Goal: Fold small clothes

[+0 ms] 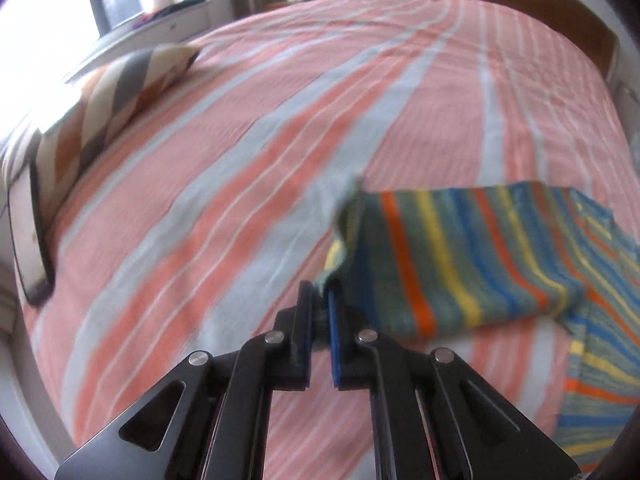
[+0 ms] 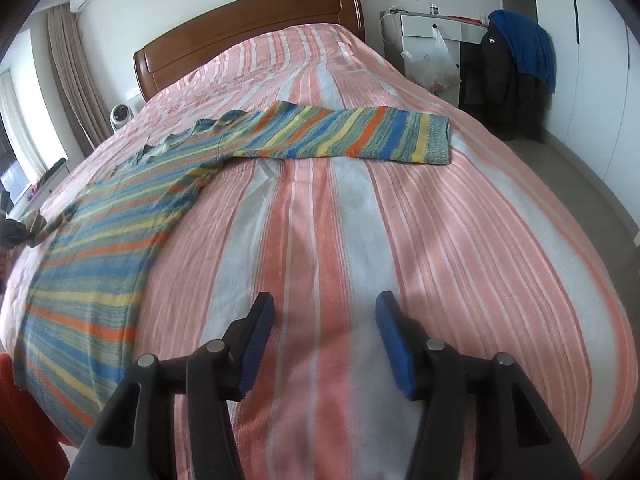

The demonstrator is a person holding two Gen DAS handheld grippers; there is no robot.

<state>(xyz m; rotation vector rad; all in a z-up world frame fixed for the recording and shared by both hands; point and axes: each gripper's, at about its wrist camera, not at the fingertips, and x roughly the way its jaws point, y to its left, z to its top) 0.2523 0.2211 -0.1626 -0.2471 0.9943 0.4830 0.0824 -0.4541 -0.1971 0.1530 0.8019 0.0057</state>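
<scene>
A striped knit sweater (image 2: 92, 248) in blue, yellow, green and orange lies spread on the bed, one sleeve (image 2: 344, 136) stretched out to the right. In the left wrist view my left gripper (image 1: 320, 300) is shut on the cuff end of the other sleeve (image 1: 452, 256), which is lifted and bunched at the pads. My right gripper (image 2: 325, 320) hovers open above bare bedspread, to the right of the sweater's body, with nothing between its blue pads (image 2: 394, 340).
The bed has a pink and white striped bedspread (image 2: 360, 240) and a wooden headboard (image 2: 248, 36). A patterned pillow (image 1: 116, 104) and a phone (image 1: 30, 236) lie at the bed's left side. A white desk (image 2: 432, 28) and hung clothes (image 2: 516, 64) stand beside the bed.
</scene>
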